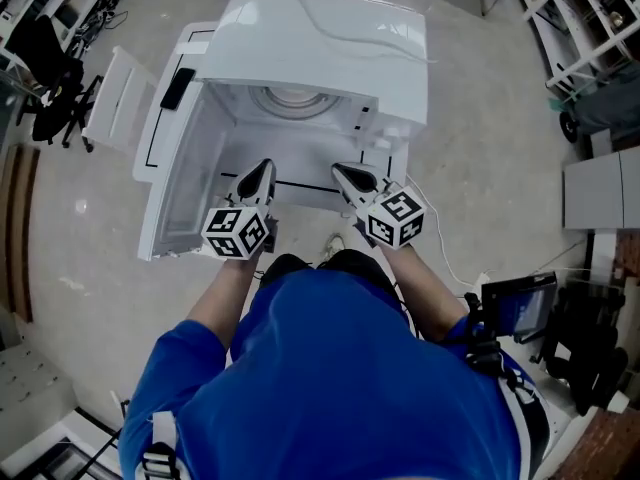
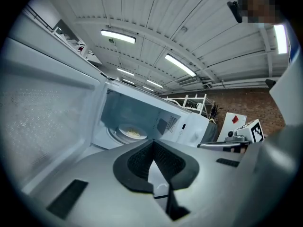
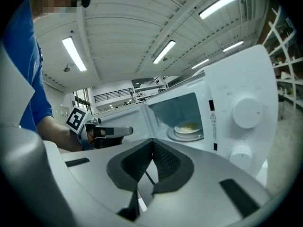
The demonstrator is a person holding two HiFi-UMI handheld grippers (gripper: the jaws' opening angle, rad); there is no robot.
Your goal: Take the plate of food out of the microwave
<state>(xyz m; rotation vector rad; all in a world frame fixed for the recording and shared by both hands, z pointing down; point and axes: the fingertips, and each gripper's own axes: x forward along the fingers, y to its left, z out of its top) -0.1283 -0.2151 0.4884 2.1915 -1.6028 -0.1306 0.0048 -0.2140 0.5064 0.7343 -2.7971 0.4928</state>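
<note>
Left tongs (image 1: 263, 172) and right tongs (image 1: 344, 174) sit closed, empty; only gripper views show me yellowish food (image 3: 191, 126) on the round white plate (image 3: 179, 130).

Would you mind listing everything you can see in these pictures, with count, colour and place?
microwave: one, white, directly in front of the person
microwave door: one, white, swung open to the left
plate of food: one, white with yellowish food, on the turntable inside the microwave
control knobs: two, white, on the panel right of the opening
shelving: one unit, white, far right background
chair: one, black, far left background
left gripper: one, grey, jaws shut and empty, at the opening's left
right gripper: one, grey, jaws shut and empty, at the opening's right
person's shirt: one, blue, bottom of the head view
</note>
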